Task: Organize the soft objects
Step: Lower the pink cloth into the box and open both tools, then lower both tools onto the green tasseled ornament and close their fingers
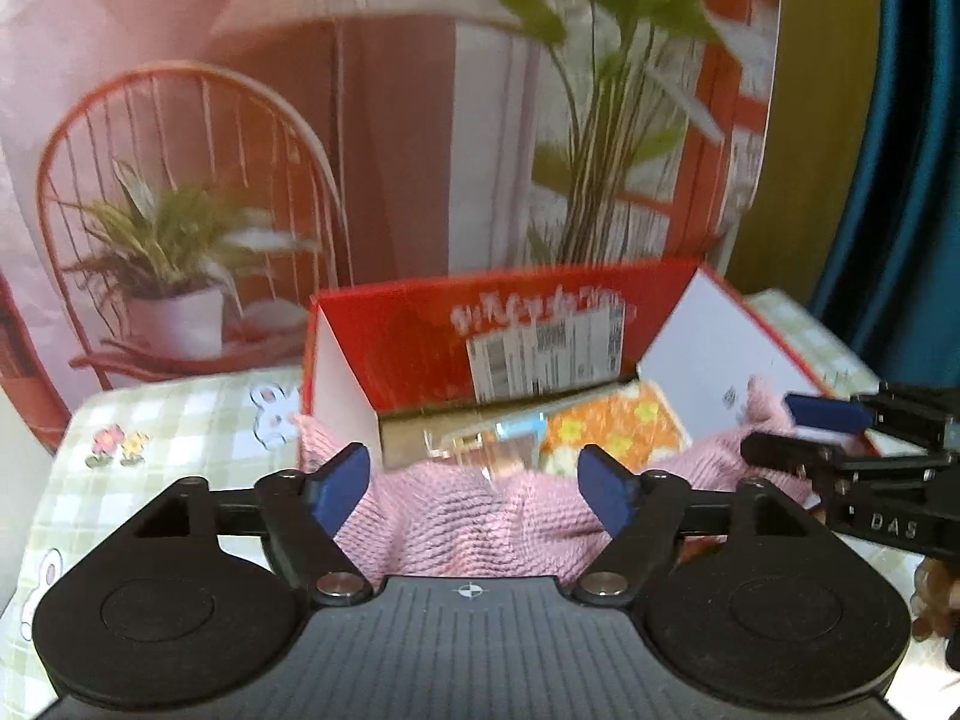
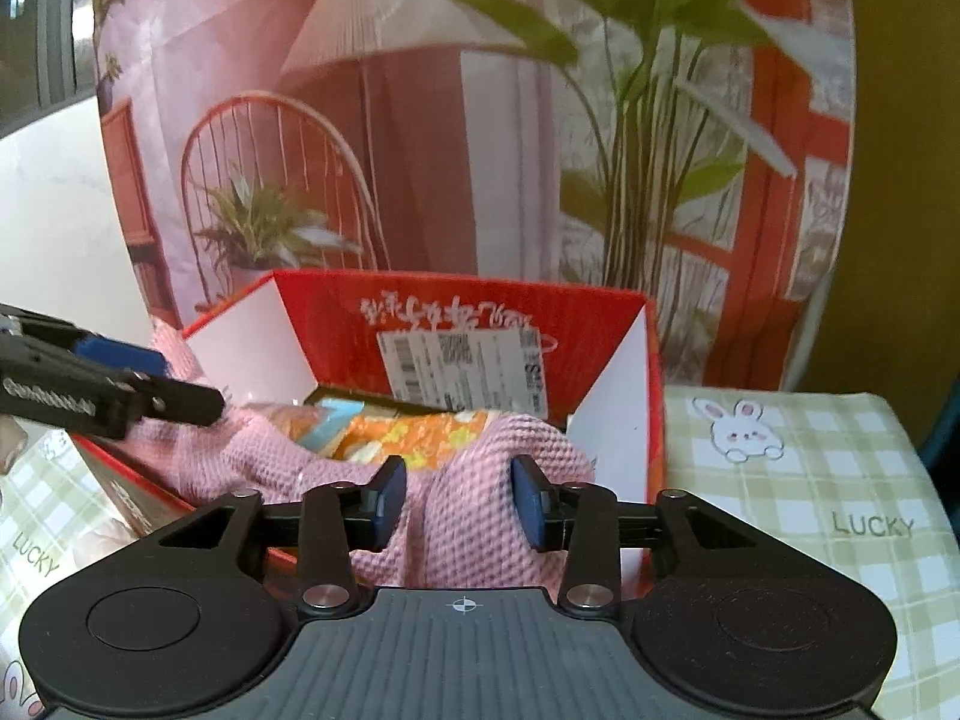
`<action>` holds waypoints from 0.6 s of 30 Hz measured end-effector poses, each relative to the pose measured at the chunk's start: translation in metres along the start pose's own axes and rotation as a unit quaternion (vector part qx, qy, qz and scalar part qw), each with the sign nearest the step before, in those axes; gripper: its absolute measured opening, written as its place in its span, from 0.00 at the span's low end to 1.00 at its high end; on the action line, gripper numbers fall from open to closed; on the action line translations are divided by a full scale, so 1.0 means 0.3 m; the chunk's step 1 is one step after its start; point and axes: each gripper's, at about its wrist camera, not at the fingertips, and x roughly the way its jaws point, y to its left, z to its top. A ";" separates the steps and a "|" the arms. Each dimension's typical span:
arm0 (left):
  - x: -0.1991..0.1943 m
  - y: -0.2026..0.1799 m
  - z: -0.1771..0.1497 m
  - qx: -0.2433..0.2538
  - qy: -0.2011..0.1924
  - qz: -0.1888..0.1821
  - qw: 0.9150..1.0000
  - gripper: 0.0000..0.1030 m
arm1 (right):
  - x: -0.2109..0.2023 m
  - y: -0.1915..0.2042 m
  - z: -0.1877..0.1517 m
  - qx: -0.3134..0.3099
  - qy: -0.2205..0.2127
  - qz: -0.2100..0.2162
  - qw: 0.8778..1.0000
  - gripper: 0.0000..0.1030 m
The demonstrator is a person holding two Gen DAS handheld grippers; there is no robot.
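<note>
The backdrop (image 2: 420, 120), a printed sheet picturing a chair, a lamp and plants, is standing behind the box. The worktop cloth (image 2: 810, 480), green check with rabbits, is lying under the box and spreading out to both sides of it.

The box (image 2: 468, 312), red outside and white inside, is sitting open with its flaps raised. Inside it, towards the rear, an orange flowered cloth (image 2: 414, 435) is lying flat, and a clear wrapped item beside it is too blurred to name.

The pink knit (image 2: 468, 510) is draping over the near rim of the box, partly inside and partly hanging out towards the hand-held grippers. Its long axis is running along that near rim, from the left flap to the right one.

The right hand-held gripper (image 2: 459, 501) is standing at the right end of the near rim, jaws part open, a raised fold of the knit between them; the pads appear to be apart from the fabric, not pinching it.

The left hand-held gripper (image 1: 474, 495) is standing at the left end of the near rim, jaws wide open, the knit lying between and just ahead of them, ungripped.

Judgement: both are about equally near the knit, and it lies straight ahead of each and slightly below. The coming move likely calls for pushing or tucking it forward into the box.
</note>
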 end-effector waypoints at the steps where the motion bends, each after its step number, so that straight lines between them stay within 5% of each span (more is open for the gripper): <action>1: -0.018 0.002 0.002 -0.004 -0.006 0.000 1.000 0.78 | -0.014 -0.003 -0.002 0.001 -0.008 0.002 1.000 0.41; 11: -0.211 -0.044 -0.084 -0.016 -0.059 -0.018 0.998 0.84 | -0.218 0.024 -0.084 0.007 -0.080 0.013 0.997 0.61; 18: -0.283 -0.092 -0.221 -0.025 -0.057 -0.024 0.998 0.84 | -0.339 0.081 -0.222 0.002 -0.078 0.017 0.997 0.66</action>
